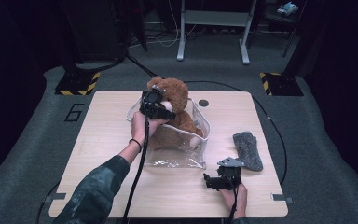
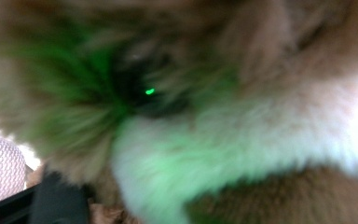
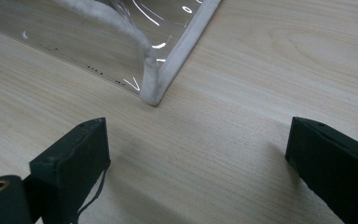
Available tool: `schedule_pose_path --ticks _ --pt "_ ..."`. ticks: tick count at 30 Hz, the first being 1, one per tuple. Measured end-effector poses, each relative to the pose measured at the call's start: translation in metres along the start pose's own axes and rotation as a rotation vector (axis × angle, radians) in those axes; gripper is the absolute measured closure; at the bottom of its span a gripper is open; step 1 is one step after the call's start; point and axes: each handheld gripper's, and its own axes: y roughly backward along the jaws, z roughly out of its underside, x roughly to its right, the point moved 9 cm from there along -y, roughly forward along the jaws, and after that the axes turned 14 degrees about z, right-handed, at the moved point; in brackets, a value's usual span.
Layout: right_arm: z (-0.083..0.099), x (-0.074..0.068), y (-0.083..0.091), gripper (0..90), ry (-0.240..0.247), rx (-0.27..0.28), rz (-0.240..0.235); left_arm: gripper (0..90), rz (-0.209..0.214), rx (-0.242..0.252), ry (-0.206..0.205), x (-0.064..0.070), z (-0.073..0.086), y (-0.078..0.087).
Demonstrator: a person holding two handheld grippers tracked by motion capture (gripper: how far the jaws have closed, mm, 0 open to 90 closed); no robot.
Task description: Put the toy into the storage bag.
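A brown teddy bear [image 1: 175, 93] with a white muzzle sits upright in a clear plastic bag [image 1: 182, 154] with white piping, at the middle of the wooden table [image 1: 112, 154]. My left gripper [image 1: 161, 109] is pressed against the bear's face. In the left gripper view, blurred fur [image 2: 214, 140] lies right at the camera, and the one jaw that shows stands far out at the lower left. My right gripper [image 1: 207, 181] rests low over the table near the front edge, open and empty [image 3: 196, 140]. The bag's front corner [image 3: 158, 88] lies just beyond its jaws.
A grey knitted sock [image 1: 248, 149] lies flat on the table to the right of the bag. A small dark round hole [image 1: 203, 102] is set in the tabletop behind the bag. Cables trail from both grippers across the table and onto the carpet.
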Motion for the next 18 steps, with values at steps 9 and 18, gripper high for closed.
schedule_pose_path --ticks 9,18 --pt "0.000 0.001 0.000 5.5 0.002 0.003 0.001 15.3 0.001 0.107 -0.025 0.001 0.002 0.053" --pt "-0.001 0.001 0.000 5.5 -0.007 0.002 0.004 14.1 -0.019 0.142 -0.011 -0.017 0.032 0.097"
